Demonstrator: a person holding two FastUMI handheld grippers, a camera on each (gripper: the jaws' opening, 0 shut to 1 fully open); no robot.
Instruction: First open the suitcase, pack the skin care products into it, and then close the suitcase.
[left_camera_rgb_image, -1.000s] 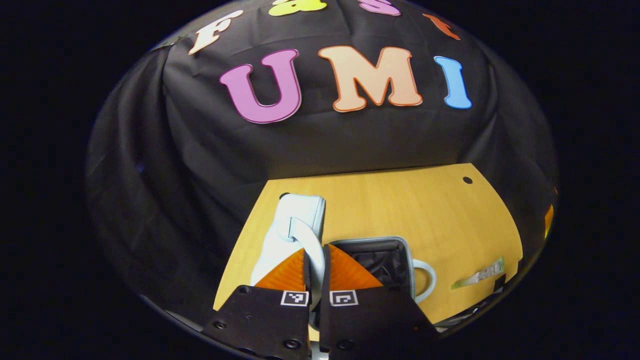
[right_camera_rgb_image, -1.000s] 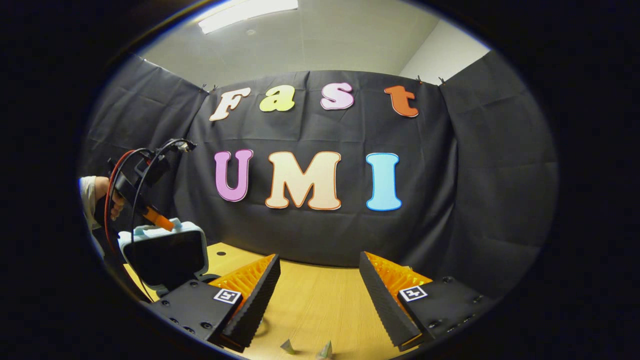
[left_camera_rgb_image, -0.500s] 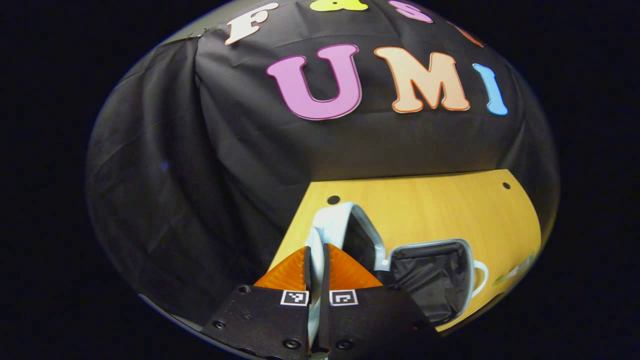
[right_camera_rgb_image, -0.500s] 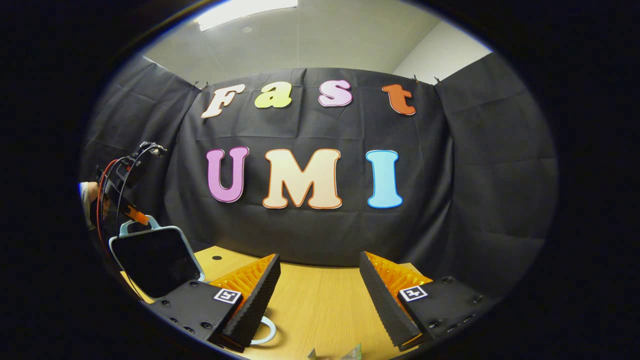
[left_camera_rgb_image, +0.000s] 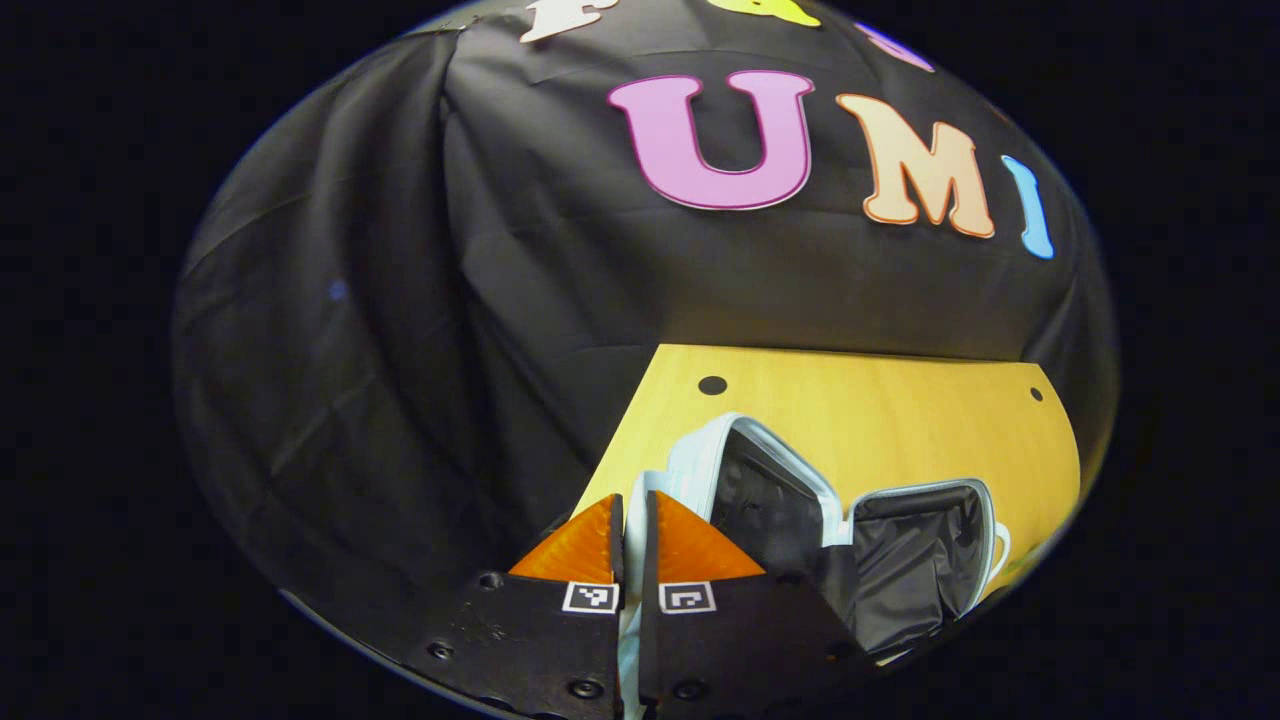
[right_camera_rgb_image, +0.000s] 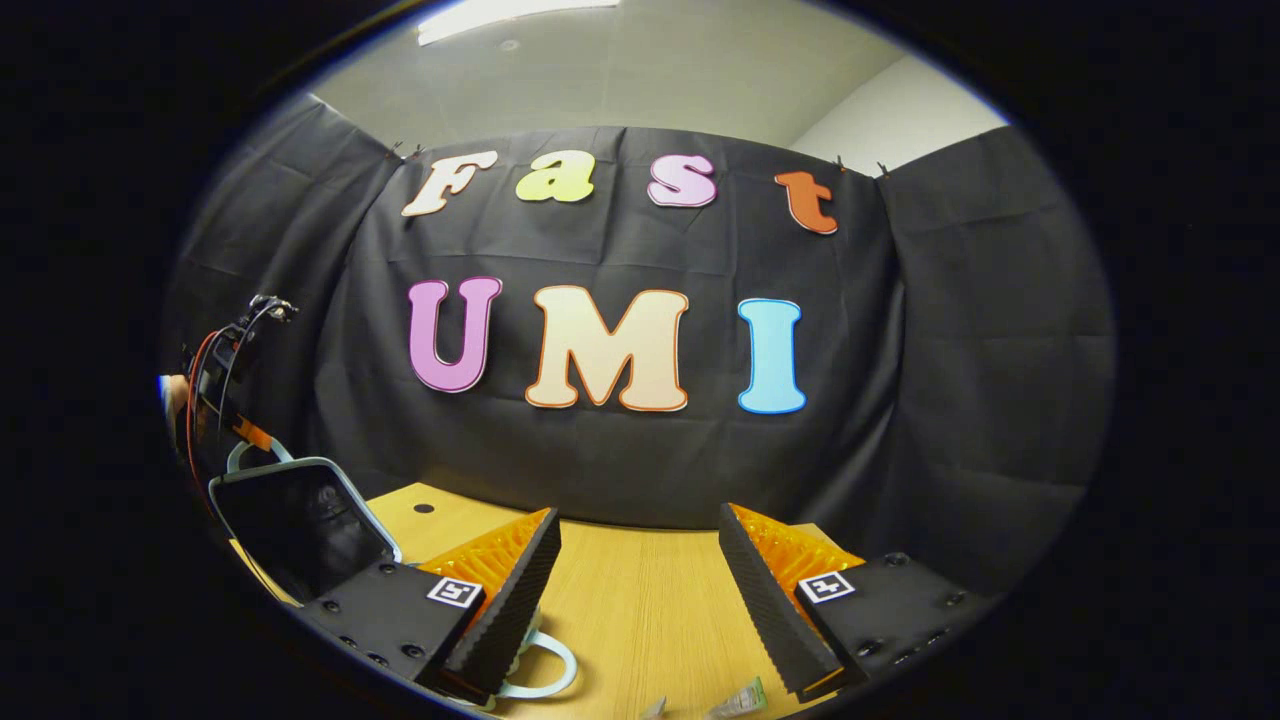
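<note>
A small pale-blue suitcase lies open on the wooden table (left_camera_rgb_image: 880, 400). Its lid (left_camera_rgb_image: 745, 480) stands tilted back, black lining showing, beside the black-lined base (left_camera_rgb_image: 915, 560). My left gripper (left_camera_rgb_image: 630, 505) is shut on the lid's handle (left_camera_rgb_image: 650, 482). In the right gripper view the lid (right_camera_rgb_image: 300, 520) leans at the far left with the left gripper (right_camera_rgb_image: 225, 395) and a hand above it. My right gripper (right_camera_rgb_image: 635, 600) hovers open over the table with nothing between its fingers. A small skin care tube (right_camera_rgb_image: 740, 697) lies just below it, near the base's handle (right_camera_rgb_image: 545, 672).
The black cloth wall closes off the table's far and left sides. Bare wood stretches behind the suitcase, with small round holes (left_camera_rgb_image: 712, 385) near the back corners. The table's left edge runs close beside the lid.
My left gripper has swung the lid by its handle farther back and to the left, so the suitcase stands wider open. The right gripper has barely moved and stays open.
</note>
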